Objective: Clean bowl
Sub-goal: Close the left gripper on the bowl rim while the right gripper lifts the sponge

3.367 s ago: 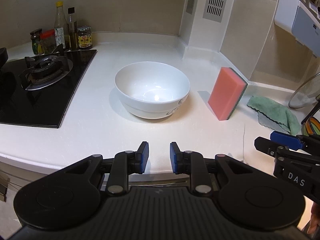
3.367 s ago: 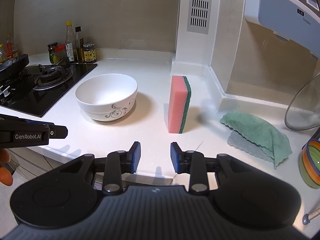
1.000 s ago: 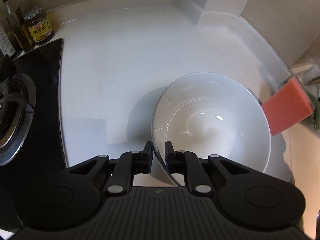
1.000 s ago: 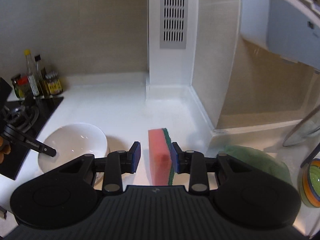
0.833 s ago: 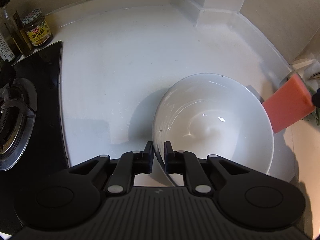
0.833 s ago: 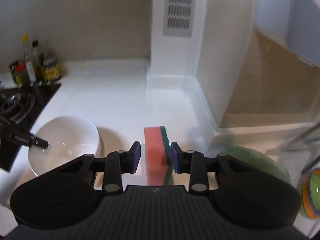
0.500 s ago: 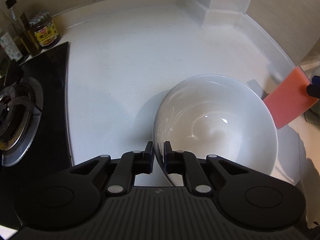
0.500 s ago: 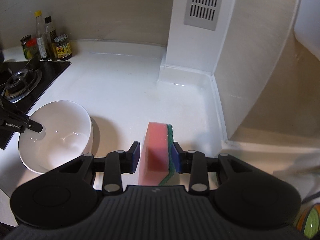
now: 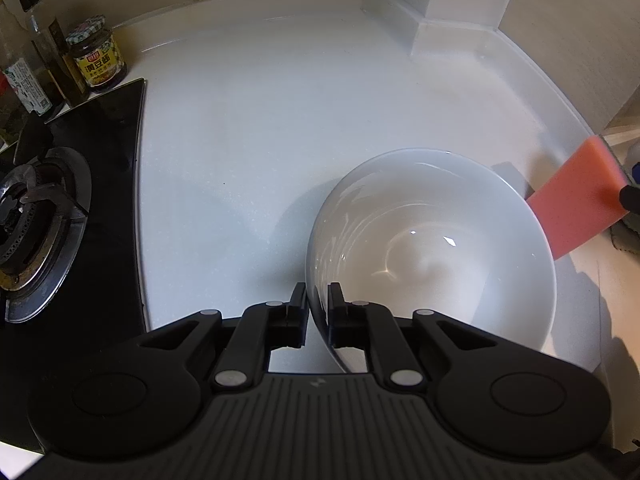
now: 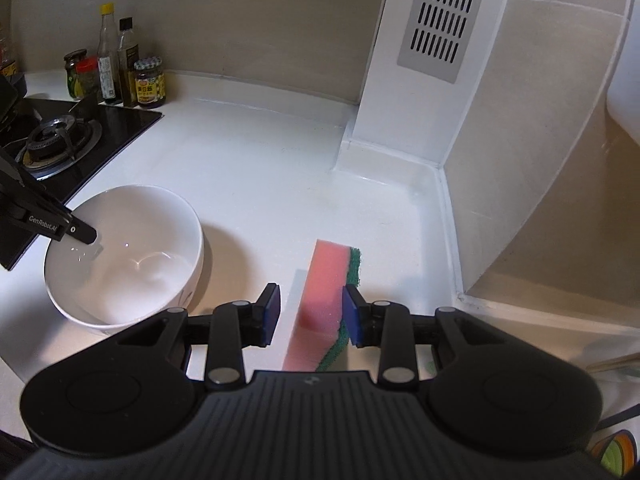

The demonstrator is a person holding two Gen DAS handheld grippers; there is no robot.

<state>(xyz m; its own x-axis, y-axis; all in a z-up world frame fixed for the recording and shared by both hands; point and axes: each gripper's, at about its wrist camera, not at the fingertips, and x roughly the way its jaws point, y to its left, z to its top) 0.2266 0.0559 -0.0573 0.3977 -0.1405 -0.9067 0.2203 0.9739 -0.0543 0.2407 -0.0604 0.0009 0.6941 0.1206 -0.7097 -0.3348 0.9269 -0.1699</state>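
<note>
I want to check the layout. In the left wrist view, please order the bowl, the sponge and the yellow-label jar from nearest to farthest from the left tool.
1. bowl: its near rim is clamped in the left tool.
2. sponge: beyond the bowl, at the right edge.
3. yellow-label jar: far left, by the wall behind the stove.

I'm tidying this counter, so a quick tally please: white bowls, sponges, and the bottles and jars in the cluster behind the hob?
Bowl: 1
Sponge: 1
Bottles: 2
Jars: 3
Total: 7
</note>
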